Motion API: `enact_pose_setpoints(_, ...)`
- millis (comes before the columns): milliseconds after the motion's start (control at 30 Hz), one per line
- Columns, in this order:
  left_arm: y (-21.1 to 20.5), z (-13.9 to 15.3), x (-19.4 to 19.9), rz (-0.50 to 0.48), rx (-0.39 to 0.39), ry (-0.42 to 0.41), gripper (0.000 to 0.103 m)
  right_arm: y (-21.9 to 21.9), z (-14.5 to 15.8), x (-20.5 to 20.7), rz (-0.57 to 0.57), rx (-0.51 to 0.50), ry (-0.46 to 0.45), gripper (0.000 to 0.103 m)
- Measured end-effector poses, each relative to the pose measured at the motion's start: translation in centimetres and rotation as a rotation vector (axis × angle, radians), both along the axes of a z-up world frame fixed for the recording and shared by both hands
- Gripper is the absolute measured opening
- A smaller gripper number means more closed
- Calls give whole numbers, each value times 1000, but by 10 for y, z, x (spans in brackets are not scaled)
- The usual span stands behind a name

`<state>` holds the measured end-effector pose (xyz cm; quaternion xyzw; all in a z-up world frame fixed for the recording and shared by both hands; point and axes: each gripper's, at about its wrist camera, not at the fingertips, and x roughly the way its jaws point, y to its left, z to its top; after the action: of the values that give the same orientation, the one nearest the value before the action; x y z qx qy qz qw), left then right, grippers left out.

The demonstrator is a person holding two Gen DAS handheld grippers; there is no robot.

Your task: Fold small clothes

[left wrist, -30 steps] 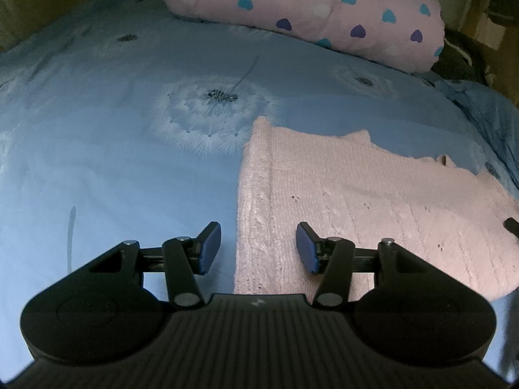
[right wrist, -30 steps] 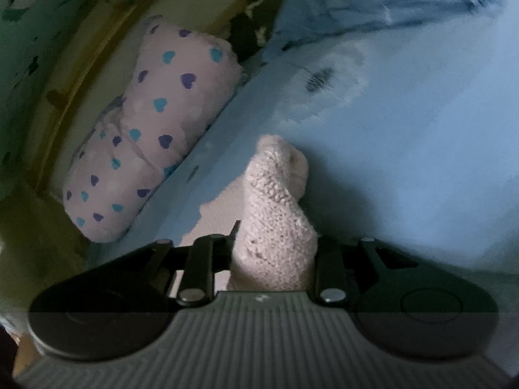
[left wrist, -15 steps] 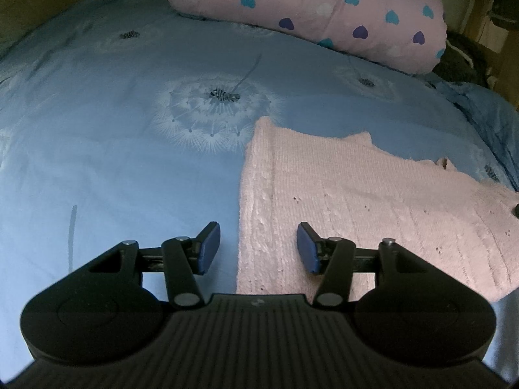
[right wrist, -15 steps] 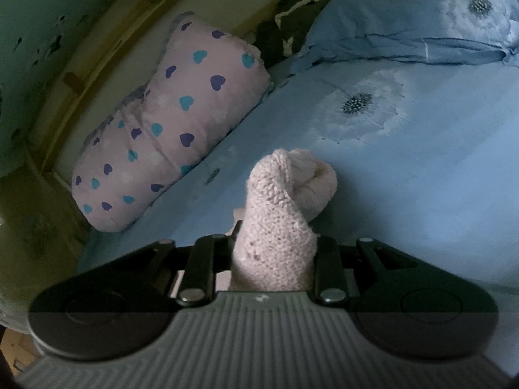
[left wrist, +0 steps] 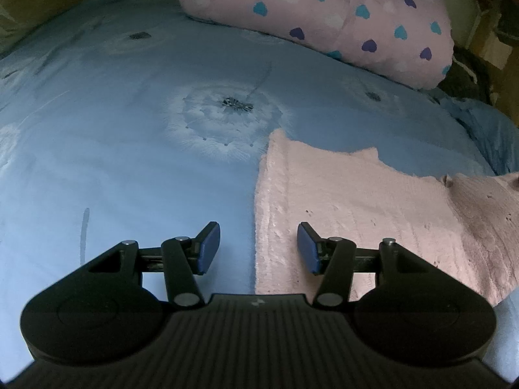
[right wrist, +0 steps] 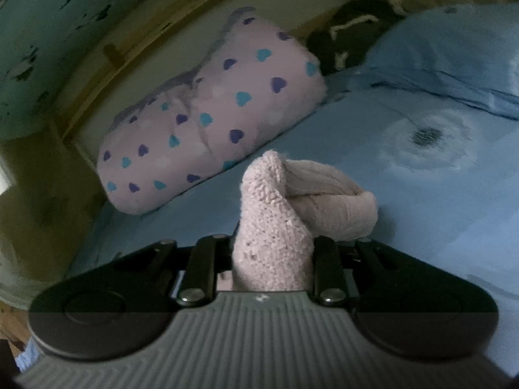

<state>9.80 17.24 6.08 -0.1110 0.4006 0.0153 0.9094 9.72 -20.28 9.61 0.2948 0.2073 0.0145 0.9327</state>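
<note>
With my right gripper [right wrist: 272, 259] clamped on a bunched end of the pink knit garment [left wrist: 356, 214] on the bed [left wrist: 129, 149], and left gripper [left wrist: 258, 248] jaws parted astride its edge, I should carry the fold across squarely.

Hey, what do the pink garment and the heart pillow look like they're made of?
Pink garment: looks like knitted yarn, matte and slightly fuzzy; the stitch loops show up close in the right gripper, and small eyelet holes dot it where it lies flat.
Heart pillow: probably plush fleece, soft and matte with a fuzzy outline, though the fibre can't be told.
</note>
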Motion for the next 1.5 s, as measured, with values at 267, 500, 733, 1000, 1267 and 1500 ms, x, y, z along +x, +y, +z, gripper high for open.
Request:
enact_pose_setpoints(267,15,3,-2,50,-37,-1,59,54,20,14,61,-13,-33,24)
enact_pose_setpoints(500,27,5,-3,77,-69,-6,59,125,5,12,202,-149,-71,24)
enact_pose_setpoints(733,39,5,-4,106,-87,-1,59,177,-32,4,431,-276,-29,24)
enact_pose_setpoints(1000,38,7,-8,88,-93,-21,59,186,-38,-8,543,-228,-8,48)
enact_pose_setpoints(1267,24,14,-14,12,-112,-67,59,171,-27,-41,596,-200,-50,49)
enact_pose_setpoints(1500,5,15,-15,-37,-163,-90,59,127,-15,-51,525,-185,-32,58)
